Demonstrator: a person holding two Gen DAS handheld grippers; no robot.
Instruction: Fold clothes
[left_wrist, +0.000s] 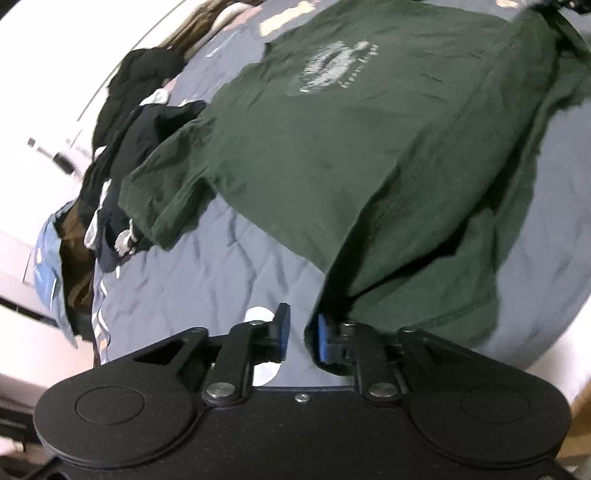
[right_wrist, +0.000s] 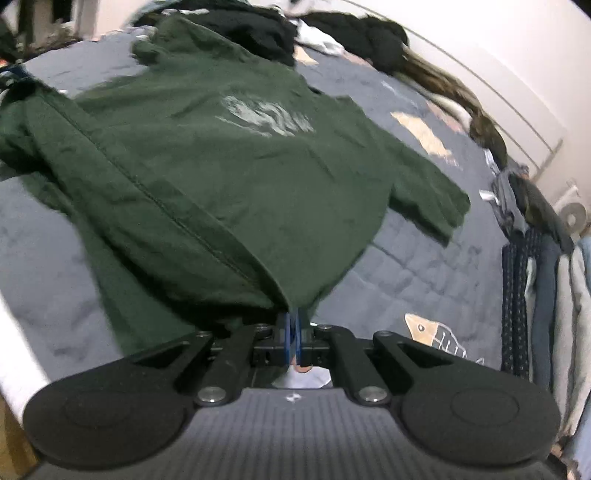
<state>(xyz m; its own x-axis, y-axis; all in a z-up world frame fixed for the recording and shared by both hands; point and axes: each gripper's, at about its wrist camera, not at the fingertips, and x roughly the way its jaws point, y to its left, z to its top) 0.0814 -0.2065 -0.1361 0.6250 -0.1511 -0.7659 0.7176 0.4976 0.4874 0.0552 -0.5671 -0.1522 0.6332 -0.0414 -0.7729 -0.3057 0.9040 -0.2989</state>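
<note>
Right gripper (right_wrist: 294, 332) pinches the soft green T-shirt (right_wrist: 207, 155) hem; left gripper (left_wrist: 301, 334) gapes, seemingly released, cloth draped at 1 o'clock.

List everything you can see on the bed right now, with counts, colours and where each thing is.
T-shirt: one, dark green with a pale chest print, spread across the middle of the bed, one edge folded over.
Bedspread: one, grey-blue quilted, with tan fish figures, under the shirt.
Clothes pile: several garments, mostly black, along the bed's far edge.
Hanging garments: several, navy, blue and pale, at the right edge of the right wrist view.
Left gripper: black with blue pads, jaws apart at the shirt's edge.
Right gripper: black, blue pads clamped on the shirt's edge.
</note>
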